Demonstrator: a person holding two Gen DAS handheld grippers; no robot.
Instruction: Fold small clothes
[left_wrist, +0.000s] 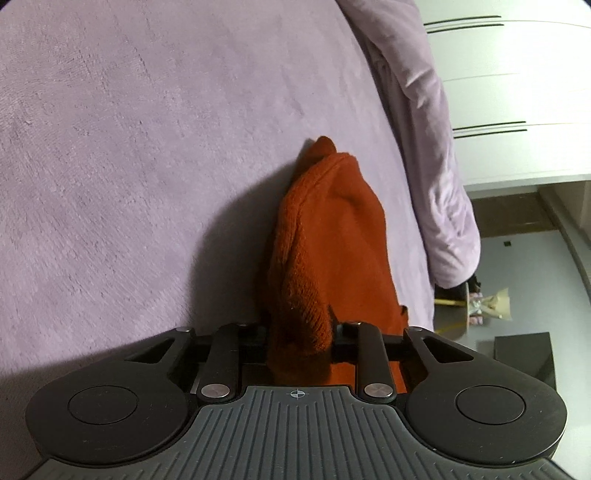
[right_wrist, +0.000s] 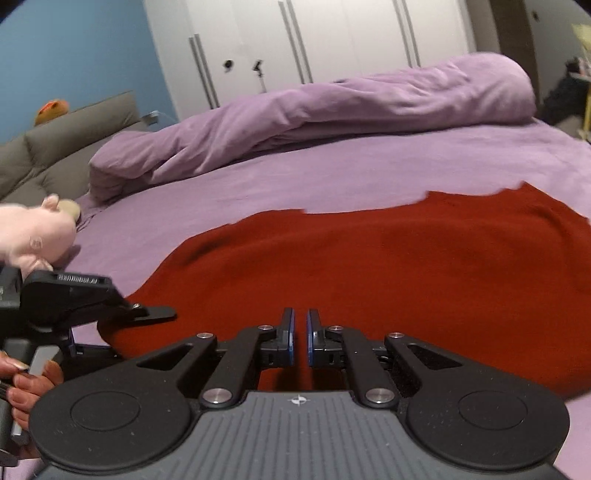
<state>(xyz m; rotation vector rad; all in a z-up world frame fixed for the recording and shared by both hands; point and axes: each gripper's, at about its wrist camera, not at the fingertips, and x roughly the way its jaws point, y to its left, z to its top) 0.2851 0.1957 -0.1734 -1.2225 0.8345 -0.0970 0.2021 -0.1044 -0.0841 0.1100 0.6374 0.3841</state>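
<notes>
Rust-red knit, the garment (right_wrist: 369, 266), spread flat across the lilac bedsheet (right_wrist: 258, 177) in the right wrist view, filling the middle and right of the bed just ahead of the right gripper (right_wrist: 300, 339). Blue-padded fingers (right_wrist: 290, 338) of that gripper brought almost together, only a thin slit between them, nothing visible in the slit; red cloth directly beneath and beyond the tips, contact not discernible. At the left edge of the same view, the left gripper (right_wrist: 110, 314) held in a hand (right_wrist: 26, 384), lying over the near left edge of the cloth.

From the left wrist view, a bunched fold of the same garment (left_wrist: 325, 236) rising straight out from between the arms of the left gripper (left_wrist: 301, 339), clamped there, fingertips buried under the fabric. Cloth pulled up into a peaked ridge leading away from the claw, a dark shadow thrown on the sheet to its left.

Rolled lilac duvet (right_wrist: 332, 107) along the far side of the bed, well apart from the garment. Pink plush toy (right_wrist: 33, 236) at the left near the grey headboard (right_wrist: 66, 147). White wardrobe doors (right_wrist: 295, 44) behind.
</notes>
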